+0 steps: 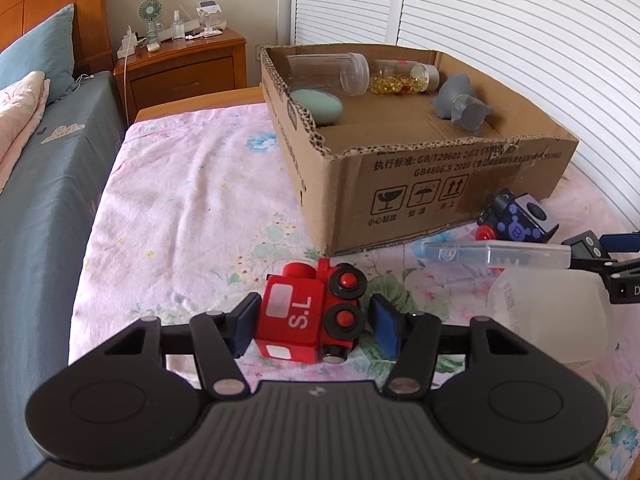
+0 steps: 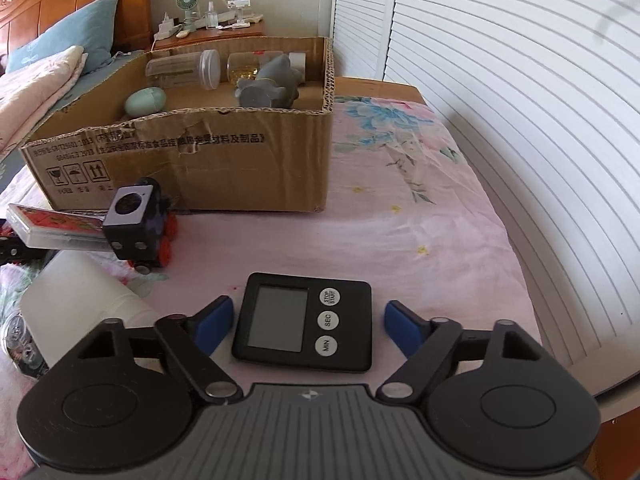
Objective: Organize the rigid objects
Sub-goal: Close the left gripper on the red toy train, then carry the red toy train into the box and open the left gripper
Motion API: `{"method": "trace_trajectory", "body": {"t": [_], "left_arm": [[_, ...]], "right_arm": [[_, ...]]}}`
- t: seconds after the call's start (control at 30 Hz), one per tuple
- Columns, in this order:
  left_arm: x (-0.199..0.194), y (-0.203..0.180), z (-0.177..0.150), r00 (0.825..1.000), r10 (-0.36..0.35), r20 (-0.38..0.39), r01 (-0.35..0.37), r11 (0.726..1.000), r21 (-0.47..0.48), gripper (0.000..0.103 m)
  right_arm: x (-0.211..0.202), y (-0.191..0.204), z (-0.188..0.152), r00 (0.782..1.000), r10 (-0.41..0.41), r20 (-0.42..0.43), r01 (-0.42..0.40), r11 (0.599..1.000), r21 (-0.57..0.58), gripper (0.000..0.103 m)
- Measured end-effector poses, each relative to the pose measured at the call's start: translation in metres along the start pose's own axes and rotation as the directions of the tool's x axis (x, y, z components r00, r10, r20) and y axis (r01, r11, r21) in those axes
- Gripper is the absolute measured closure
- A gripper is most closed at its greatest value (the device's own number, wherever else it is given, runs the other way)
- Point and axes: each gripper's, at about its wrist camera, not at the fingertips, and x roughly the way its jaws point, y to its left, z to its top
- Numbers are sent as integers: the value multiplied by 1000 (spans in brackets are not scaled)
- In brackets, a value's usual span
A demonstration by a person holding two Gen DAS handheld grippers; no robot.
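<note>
While the red toy train point(image 1: 310, 316) lies on its side on the flowered bedsheet point(image 1: 192, 208) before the cardboard box point(image 1: 440, 184), we see our left gripper point(image 1: 316, 324) narrowed around it, one pad touching, the other just clear. Our right gripper point(image 2: 308, 326) straddles the black timer point(image 2: 304, 322), gaps on both sides.

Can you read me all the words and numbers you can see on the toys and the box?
"S.L" on the red toy train.
"STOP START", "SEC", "MIN" on the black timer buttons.
"GB4806.9" on the cardboard box, beside fragile, umbrella and this-way-up signs.
"B" on the dark blue toy train.
The box's Chinese print is too blurred.
</note>
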Motion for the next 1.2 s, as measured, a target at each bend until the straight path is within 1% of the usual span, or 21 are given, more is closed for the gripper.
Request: {"method": "trace_trajectory", "body": {"t": [0.03,0.07,0.37,0.5,0.7,0.97,1.2], "left_arm": [[0,0,0,1000,1,0,-1,1000,2,48],[0,0,1,1000,4,1,-4,1000,4,49],[2,1,2,1000,-1,2,1,1000,8,51],[2,1,3,1000,-11,-1,11,1000,8,54],[-1,3,5,1000,-21,-16,22,999,28,55],[-19,3,12,999,-42,-26,44,996,76,55],[-52,-6,27,997,-74,-14,75,982,172,55]], "right_arm": [[-1,1,0,1000,1,1,-1,1000,-3,27],[-2,1,1,1000,3,1,-3,1000,-6,28],[-3,5,2,1000,0,-23,0,1000,-3,26],[-5,7,3,1000,-1,-26,0,1000,-8,28],[-10,11,3,1000,-7,-28,5,998,-65,28],[-25,9,8,1000,10,-18,-12,992,-123,28],[-48,10,20,997,72,2,-70,981,-179,28]]}}
